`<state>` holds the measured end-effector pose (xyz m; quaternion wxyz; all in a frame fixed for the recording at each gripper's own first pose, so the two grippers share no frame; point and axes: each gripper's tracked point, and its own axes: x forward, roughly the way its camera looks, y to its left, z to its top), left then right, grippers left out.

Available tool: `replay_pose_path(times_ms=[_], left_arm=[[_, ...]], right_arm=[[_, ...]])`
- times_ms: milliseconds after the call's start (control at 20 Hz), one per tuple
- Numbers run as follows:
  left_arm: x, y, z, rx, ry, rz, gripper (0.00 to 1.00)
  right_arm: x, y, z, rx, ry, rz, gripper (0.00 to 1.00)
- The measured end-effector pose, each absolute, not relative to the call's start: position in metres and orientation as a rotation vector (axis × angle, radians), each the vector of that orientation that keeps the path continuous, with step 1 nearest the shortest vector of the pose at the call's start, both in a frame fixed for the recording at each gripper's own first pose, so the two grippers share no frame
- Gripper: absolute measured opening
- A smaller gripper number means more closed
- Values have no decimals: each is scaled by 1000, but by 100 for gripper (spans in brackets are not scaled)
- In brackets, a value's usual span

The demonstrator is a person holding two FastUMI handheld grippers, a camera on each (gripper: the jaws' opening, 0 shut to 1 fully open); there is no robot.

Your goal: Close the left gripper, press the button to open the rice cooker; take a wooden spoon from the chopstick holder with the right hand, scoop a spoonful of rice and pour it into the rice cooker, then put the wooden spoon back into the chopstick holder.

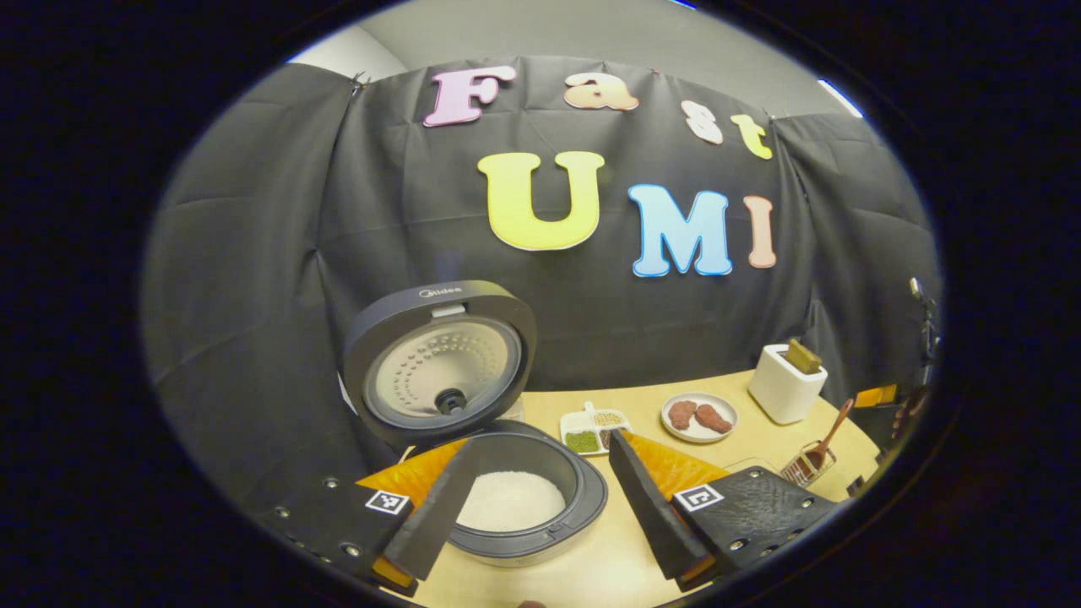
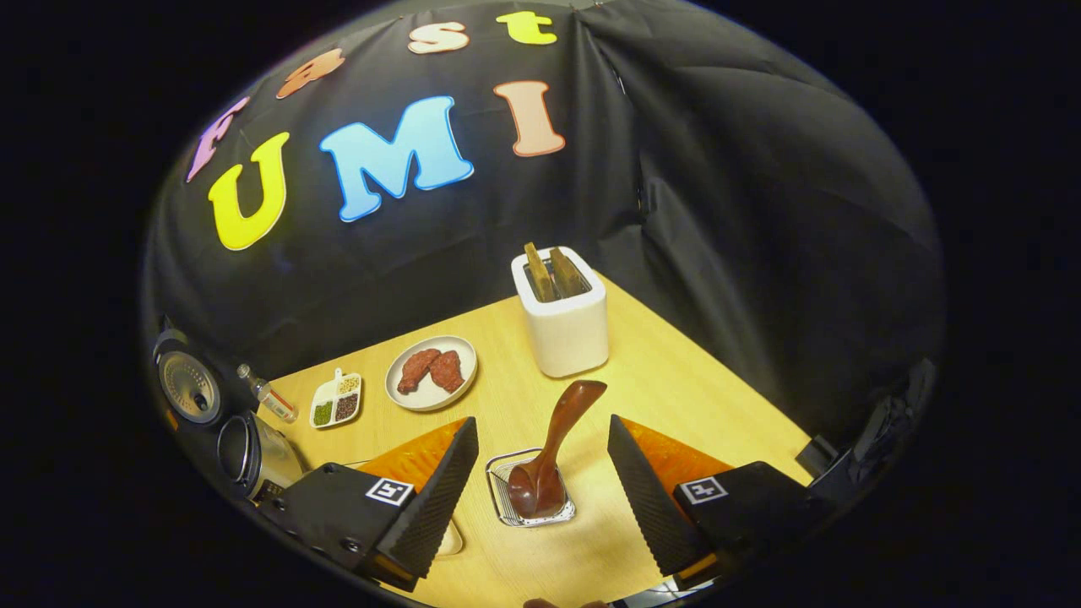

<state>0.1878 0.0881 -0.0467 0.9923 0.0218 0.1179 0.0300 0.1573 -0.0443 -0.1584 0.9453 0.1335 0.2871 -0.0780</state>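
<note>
The rice cooker [image 1: 540,515] stands open with its lid [image 1: 439,363] raised, and white rice lies in the pot. My left gripper [image 1: 547,443] hovers open just in front of it, with nothing between its fingers. The brown wooden spoon [image 2: 562,422] stands bowl-down in the wire chopstick holder [image 2: 507,507], handle leaning up and to the right. My right gripper [image 2: 542,425] is open, one finger on each side of the spoon and holder, touching neither. The spoon [image 1: 832,426] and holder [image 1: 802,469] also appear far right in the left gripper view, and the cooker [image 2: 245,456] far left in the right gripper view.
On the wooden table [image 2: 676,380] stand a white toaster [image 2: 562,325] with two slices, a plate [image 2: 460,376] of brown meat pieces, a small divided dish [image 2: 335,399] of grains and a little bottle [image 2: 268,395]. Black cloth walls close the back and sides.
</note>
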Motion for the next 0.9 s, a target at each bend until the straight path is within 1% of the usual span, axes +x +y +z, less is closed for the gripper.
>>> replay_pose_path(times_ms=[50,100,150,200,250,400,450,500,550,600,650,750,800,850,900], left_arm=[[188,89,-49,47,242,75,99],[187,94,-45,54,231,102,99],[186,95,-39,59,218,121,99],[184,95,-36,63,212,131,97],[183,92,-38,67,216,140,99],[184,89,-45,65,244,173,97],[182,89,-45,63,244,188,97],[181,86,-45,66,244,196,97],[180,80,-46,71,244,199,97],[180,75,-46,76,242,198,99],[181,69,-45,81,243,193,99],[183,59,-47,82,248,180,99],[183,56,-47,80,249,176,99],[184,52,-48,75,250,169,99],[185,48,-48,66,246,160,99]], right_arm=[[164,-46,-173,294,613,-158,98],[172,-49,-186,313,636,-154,94],[177,-51,-197,332,659,-154,94],[182,-51,-207,357,679,-148,99],[188,-51,-214,387,688,-142,99],[212,-53,-238,454,714,-132,99],[220,-53,-243,465,718,-125,93],[227,-52,-244,472,712,-114,98],[236,-51,-245,476,706,-104,87],[244,-51,-247,475,702,-95,94],[250,-51,-249,477,700,-95,84],[257,-50,-256,501,723,-114,49],[258,-52,-257,519,726,-140,36],[266,-51,-265,540,730,-157,29],[253,-52,-254,550,735,-176,30]])
